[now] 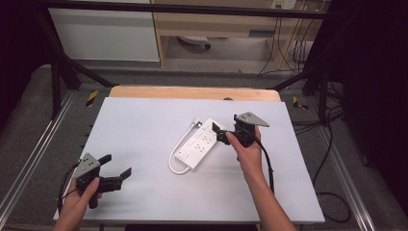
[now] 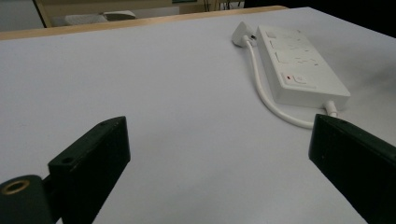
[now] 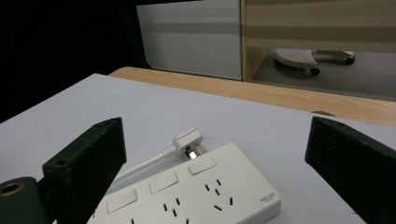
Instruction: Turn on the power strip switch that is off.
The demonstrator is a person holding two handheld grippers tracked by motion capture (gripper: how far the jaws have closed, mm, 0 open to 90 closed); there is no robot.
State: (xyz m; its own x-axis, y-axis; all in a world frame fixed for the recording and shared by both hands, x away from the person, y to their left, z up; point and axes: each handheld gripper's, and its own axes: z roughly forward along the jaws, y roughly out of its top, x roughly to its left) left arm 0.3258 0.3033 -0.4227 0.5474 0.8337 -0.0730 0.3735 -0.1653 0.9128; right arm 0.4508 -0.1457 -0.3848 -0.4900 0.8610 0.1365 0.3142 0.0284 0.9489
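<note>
At lower left, the left gripper [image 1: 115, 169] idles, jaws spread wide. At frame centre lies the power strip [image 1: 200, 143], its plug [image 1: 197, 122] beside it. The right gripper [image 1: 219, 133], jaws apart, hovers over its upper end; closing off-centre could skid the strip sideways.

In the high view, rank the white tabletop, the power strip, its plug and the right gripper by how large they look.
1. white tabletop
2. power strip
3. right gripper, close to the strip in apparent size, so that order is unsure
4. plug
</note>
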